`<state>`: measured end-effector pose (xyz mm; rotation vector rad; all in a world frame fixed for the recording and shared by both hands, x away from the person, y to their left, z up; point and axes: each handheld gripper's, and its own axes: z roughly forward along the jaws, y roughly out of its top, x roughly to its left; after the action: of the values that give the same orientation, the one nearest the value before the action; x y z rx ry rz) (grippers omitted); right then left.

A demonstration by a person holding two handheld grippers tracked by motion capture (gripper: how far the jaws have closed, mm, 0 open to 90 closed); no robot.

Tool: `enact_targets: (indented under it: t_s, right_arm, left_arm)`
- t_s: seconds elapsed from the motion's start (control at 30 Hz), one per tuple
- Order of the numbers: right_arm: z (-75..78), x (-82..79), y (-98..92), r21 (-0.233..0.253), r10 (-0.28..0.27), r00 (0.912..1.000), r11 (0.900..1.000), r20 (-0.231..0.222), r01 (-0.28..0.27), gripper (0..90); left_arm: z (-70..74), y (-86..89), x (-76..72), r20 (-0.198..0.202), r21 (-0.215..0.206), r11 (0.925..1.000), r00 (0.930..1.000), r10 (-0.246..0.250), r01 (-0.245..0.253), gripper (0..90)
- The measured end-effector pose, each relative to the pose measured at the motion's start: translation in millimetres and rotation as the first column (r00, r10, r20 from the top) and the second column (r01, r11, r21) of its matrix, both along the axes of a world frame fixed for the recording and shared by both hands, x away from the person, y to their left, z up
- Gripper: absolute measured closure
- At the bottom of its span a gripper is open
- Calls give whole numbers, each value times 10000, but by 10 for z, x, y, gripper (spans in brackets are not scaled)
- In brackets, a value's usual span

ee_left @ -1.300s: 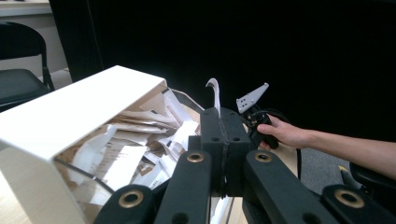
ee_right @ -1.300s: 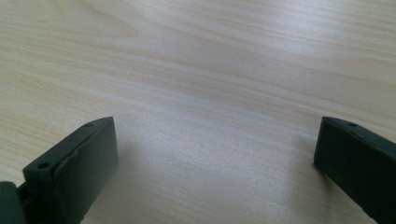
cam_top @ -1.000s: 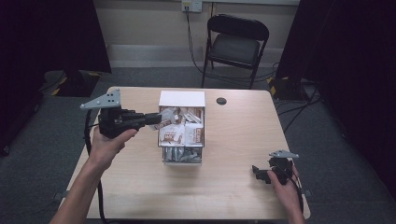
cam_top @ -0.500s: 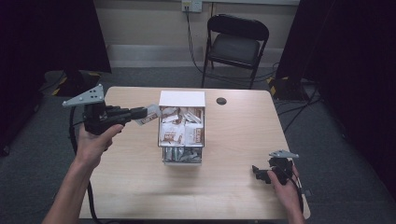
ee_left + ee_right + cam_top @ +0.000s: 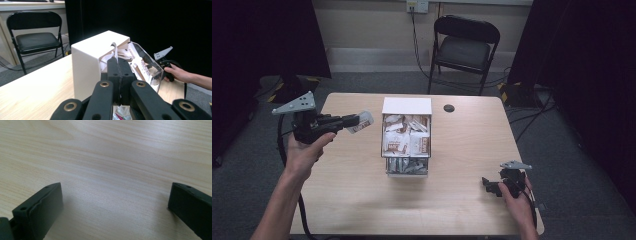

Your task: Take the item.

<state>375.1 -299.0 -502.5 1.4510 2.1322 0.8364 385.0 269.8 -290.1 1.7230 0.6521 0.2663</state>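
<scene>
A white dispenser box (image 5: 406, 106) with a clear front stands mid-table, full of snack packets (image 5: 406, 135). My left gripper (image 5: 353, 120) hovers to the left of the box, apart from it, shut on one white-and-brown packet (image 5: 361, 121). In the left gripper view the jaws (image 5: 119, 62) press together on that packet (image 5: 115, 50), seen edge-on, with the box (image 5: 92, 55) behind it. My right gripper (image 5: 488, 184) rests on the table near the front right corner. It is open, with bare wood between its jaws (image 5: 115, 200).
A small black round disc (image 5: 449, 108) lies on the table (image 5: 342, 200) behind the box. A black folding chair (image 5: 464, 47) stands beyond the far edge. Cables run across the floor at the right. Dark curtains hang on both sides.
My left gripper has drawn back leftward from the box with the packet in its jaws. The right gripper has stayed put.
</scene>
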Motion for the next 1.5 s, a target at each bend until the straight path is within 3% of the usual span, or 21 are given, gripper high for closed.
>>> enact_targets:
  t_s: [0.2,0.87,1.1,1.5]
  right_arm:
    - [0,0,0,1,0,10000,10000,1,0,0]
    - [0,0,0,1,1,10000,10000,1,-1,0]
    - [0,0,0,2,5,10000,10000,-1,-5,0]
    - [0,0,0,1,4,10000,10000,-1,-4,0]
  left_arm:
    - [-64,65,13,17,128,9996,9997,233,-233,900]
    - [-416,130,212,-957,484,9973,9936,595,-550,900]
    - [-517,127,250,-947,583,9967,9936,621,-568,900]
    - [-733,89,341,-1493,992,9925,9850,862,-718,900]
